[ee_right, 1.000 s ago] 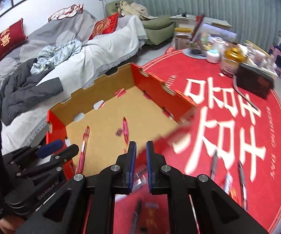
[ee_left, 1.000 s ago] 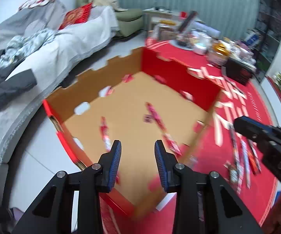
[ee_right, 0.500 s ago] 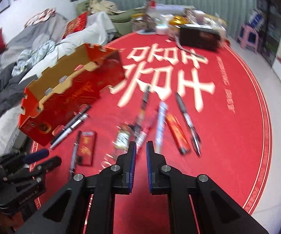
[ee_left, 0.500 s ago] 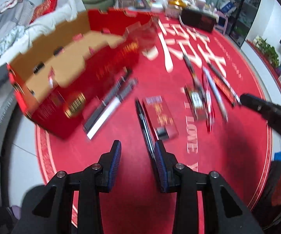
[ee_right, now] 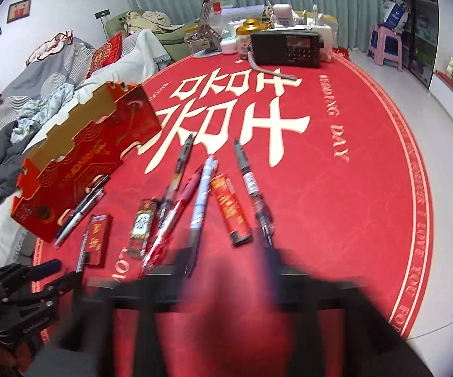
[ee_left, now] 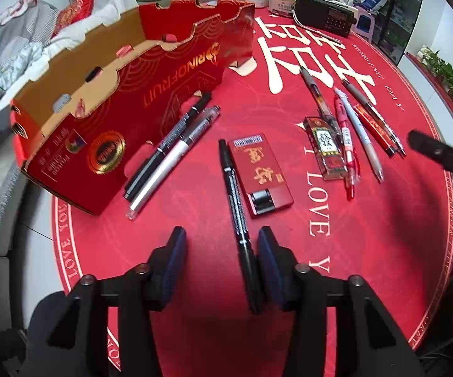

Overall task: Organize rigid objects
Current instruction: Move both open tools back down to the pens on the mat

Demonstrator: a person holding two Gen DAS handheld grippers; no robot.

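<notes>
red round mat (ee_left: 383, 251) read "i love you"; only the right view showed "wedding day". box (ee_left: 132, 100) read "rinofruit". left gripper (ee_left: 218, 251) was opening around a black marker (ee_left: 234, 194), unclenched; right gripper (ee_right: 226, 260), blurred, was opening above pens (ee_right: 201, 201).

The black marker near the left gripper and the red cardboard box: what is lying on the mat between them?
In the left wrist view, two pens lie side by side between the black marker and the red cardboard box: a black pen and a silver pen.
</notes>
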